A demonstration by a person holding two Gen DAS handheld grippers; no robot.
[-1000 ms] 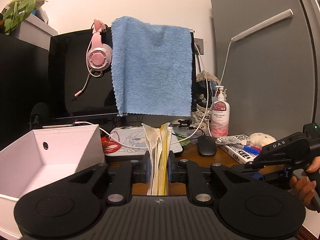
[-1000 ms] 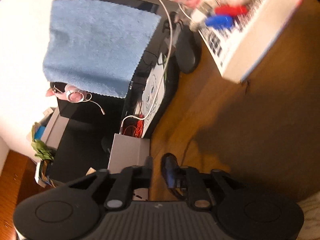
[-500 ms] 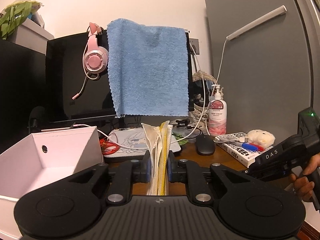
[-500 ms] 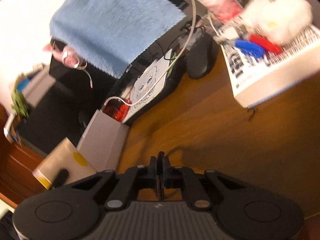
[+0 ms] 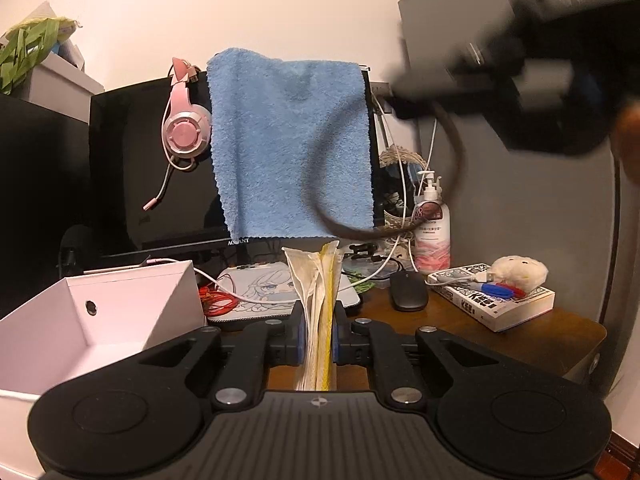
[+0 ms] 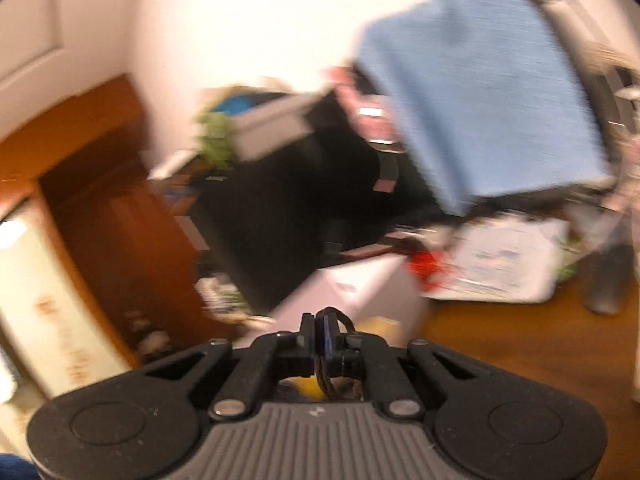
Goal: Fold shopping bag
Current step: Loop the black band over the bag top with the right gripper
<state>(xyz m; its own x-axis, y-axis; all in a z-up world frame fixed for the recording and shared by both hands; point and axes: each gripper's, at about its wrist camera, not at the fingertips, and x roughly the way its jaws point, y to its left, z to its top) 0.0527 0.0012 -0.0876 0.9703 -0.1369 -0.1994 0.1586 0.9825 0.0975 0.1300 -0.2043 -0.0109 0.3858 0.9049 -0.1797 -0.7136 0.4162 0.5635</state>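
A folded cream and yellow shopping bag (image 5: 316, 280) stands upright, and my left gripper (image 5: 318, 316) is shut on it. From the bag's top a dark strap (image 5: 456, 168) curves up to the right. It ends at my right gripper (image 5: 404, 98), which is blurred and high in the upper right of the left wrist view. A hand shows at the far right edge. In the blurred right wrist view, the right gripper (image 6: 316, 324) is shut with a loop of the dark strap (image 6: 340, 318) pinched between its fingers.
An open white box (image 5: 120, 312) sits at the left on the wooden desk (image 5: 560, 332). Behind are a monitor with a blue towel (image 5: 292, 140) and a pink headset (image 5: 186, 128). A mouse (image 5: 408, 290), a lotion bottle (image 5: 432, 224) and a book (image 5: 496, 304) lie at the right.
My right gripper has shut and risen from low beside the desk to high at the upper right, drawing the dark strap up. The left gripper still holds the bag in place.
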